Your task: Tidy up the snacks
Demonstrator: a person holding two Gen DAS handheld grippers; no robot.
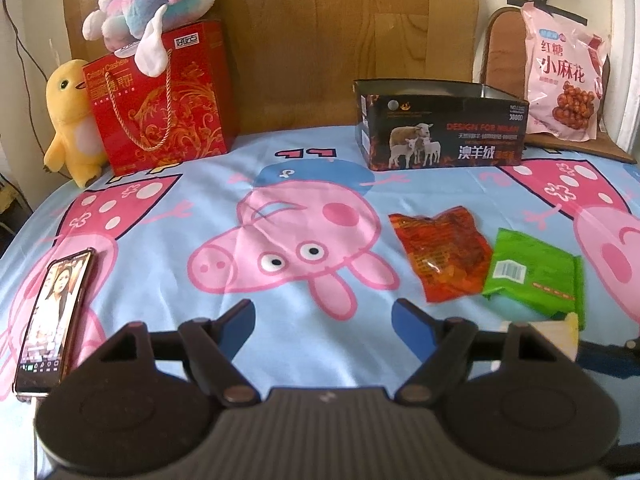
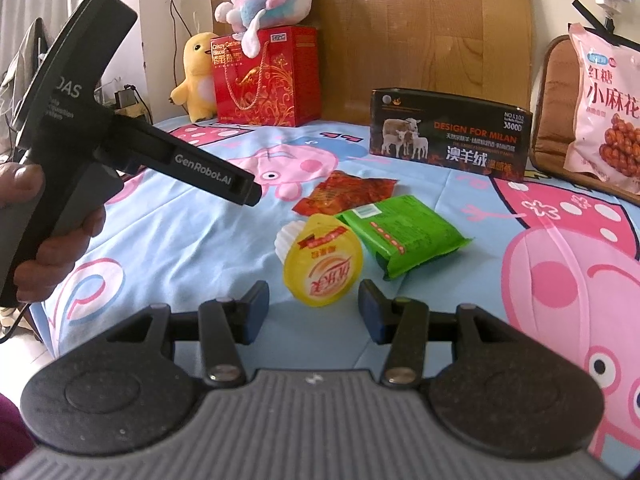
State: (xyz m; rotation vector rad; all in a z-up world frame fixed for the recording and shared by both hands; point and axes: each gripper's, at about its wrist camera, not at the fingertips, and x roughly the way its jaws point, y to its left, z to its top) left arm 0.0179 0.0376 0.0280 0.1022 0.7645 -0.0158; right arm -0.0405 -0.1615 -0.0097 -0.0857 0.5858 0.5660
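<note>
A red snack packet [image 1: 442, 252] and a green snack packet [image 1: 534, 274] lie on the cartoon-pig sheet [image 1: 168, 216]; both also show in the right wrist view, the red packet [image 2: 346, 194] behind the green packet [image 2: 402, 232]. A yellow jelly cup [image 2: 322, 266] lies on its side just ahead of my right gripper [image 2: 314, 312], which is open and empty. My left gripper [image 1: 324, 320] is open and empty, left of the packets. An open black tin box [image 1: 440, 128] with a sheep picture stands behind them, also visible in the right wrist view [image 2: 448, 136].
A phone [image 1: 54, 316] lies at the left. A red gift bag [image 1: 160, 100] with a plush toy [image 1: 156, 4] on top and a yellow duck plush [image 1: 70, 120] stand at the back left. A pink snack bag [image 1: 564, 76] leans on a chair.
</note>
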